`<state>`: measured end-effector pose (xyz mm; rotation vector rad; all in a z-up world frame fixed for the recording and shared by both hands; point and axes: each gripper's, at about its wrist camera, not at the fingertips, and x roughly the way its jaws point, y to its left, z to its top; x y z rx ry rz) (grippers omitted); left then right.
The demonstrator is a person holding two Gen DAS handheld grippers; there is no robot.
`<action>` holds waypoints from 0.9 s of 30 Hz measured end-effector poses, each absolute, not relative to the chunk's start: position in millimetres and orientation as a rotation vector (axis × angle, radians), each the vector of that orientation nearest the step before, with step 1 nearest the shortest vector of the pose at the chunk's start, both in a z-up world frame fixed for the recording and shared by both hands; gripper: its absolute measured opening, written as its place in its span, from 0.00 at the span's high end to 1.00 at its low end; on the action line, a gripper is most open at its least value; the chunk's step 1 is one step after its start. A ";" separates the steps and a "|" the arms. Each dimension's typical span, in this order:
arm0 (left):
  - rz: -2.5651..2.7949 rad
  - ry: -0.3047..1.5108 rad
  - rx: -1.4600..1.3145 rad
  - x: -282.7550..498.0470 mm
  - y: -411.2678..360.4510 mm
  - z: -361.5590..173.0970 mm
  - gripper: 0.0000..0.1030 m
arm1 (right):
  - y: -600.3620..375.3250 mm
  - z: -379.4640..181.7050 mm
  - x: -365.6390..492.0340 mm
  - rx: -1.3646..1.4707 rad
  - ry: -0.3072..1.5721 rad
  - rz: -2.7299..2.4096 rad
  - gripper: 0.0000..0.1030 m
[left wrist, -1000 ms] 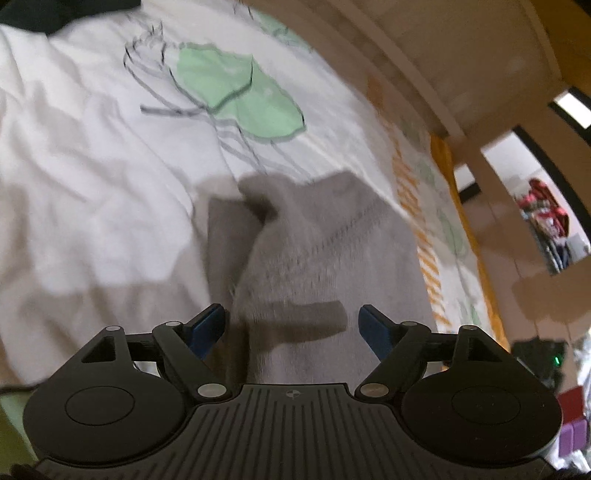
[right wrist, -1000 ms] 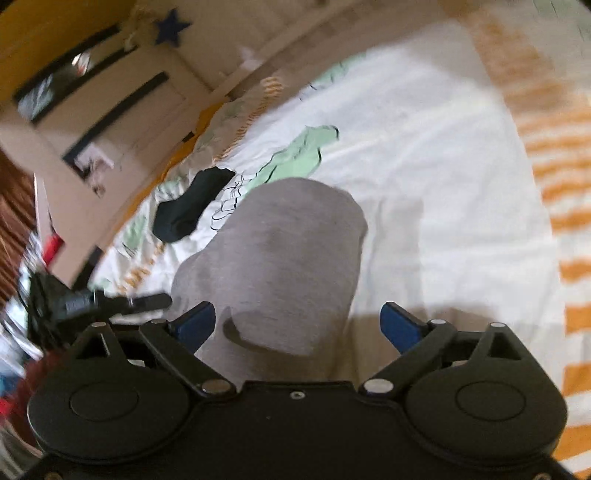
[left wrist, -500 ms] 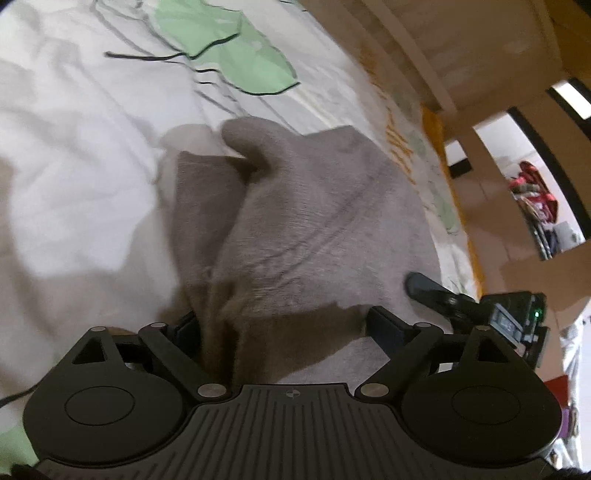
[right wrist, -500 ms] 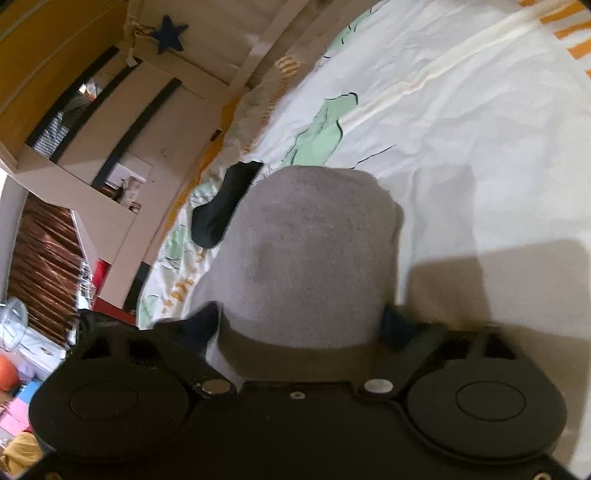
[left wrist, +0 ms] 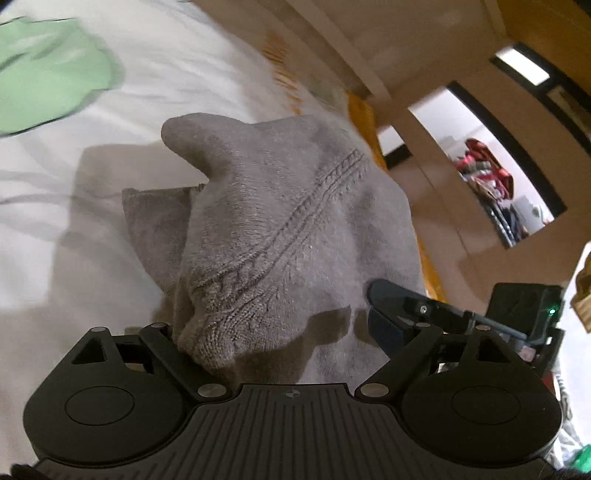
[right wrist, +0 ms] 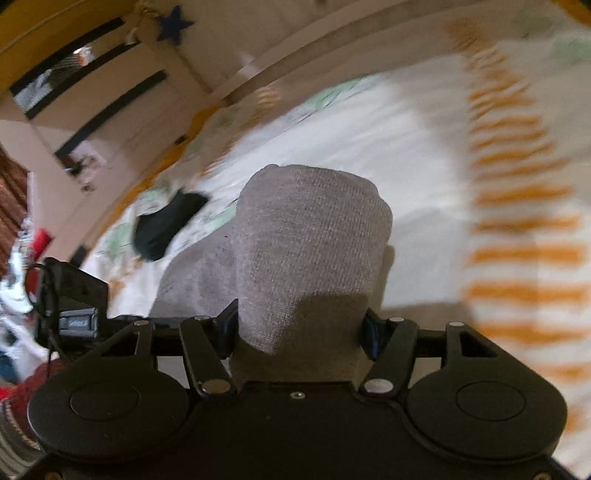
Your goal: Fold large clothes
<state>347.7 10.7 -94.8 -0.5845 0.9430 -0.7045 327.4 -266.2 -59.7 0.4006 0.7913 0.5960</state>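
Nearest to me in the left wrist view, my left gripper (left wrist: 280, 332) has grey cloth bunched between its fingers: the grey knitted garment (left wrist: 280, 229) fills the gap and hides the left finger. I see only the right finger (left wrist: 384, 328) at 3 o'clock, and I cannot tell whether the jaws actually pinch the fabric or just stand around it. The garment mounds up from the jaws toward 12 o'clock, a cable-stitch line running diagonally across it, and a flatter flap lies on the bed at 10 o'clock.

In the right wrist view, my right gripper (right wrist: 299, 332) is clenched on a fold of the same garment (right wrist: 310, 243); both blue pads press against the cloth's sides, and the fold stands up from the jaws toward 12 o'clock.

Under the garment lies the white bedsheet (left wrist: 155, 74), with a green printed patch (left wrist: 48, 92) at 10 o'clock and orange stripes (right wrist: 524, 254) at 3 o'clock in the right view. A dark garment (right wrist: 166, 225) lies on the sheet at 10 o'clock, apart from the grey one. The other gripper (left wrist: 443, 310) shows at 3 o'clock, just beside the grey cloth.

Farther off, a beige wardrobe (right wrist: 110, 110) with a blue star (right wrist: 173, 24) stands beyond the bed. No container is in sight.
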 end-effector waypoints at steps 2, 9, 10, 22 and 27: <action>-0.698 0.943 -0.556 360.0 -13.6 -98.1 0.14 | -293.2 -54.6 338.4 0.383 0.781 0.533 0.35; -0.633 0.927 -0.387 354.6 -35.5 -111.5 0.13 | -345.6 -83.5 356.4 0.350 0.809 0.292 0.11; -0.630 0.922 -0.380 350.8 -33.6 -110.0 0.13 | -348.9 -86.6 355.0 0.376 0.809 0.288 0.07; -0.499 0.906 -0.256 272.9 1.5 -91.3 0.14 | -337.7 -70.4 278.1 0.308 0.846 0.298 0.07; -0.421 0.885 -0.227 249.5 7.7 -74.1 0.14 | -324.8 -80.0 240.5 0.239 0.967 0.263 0.07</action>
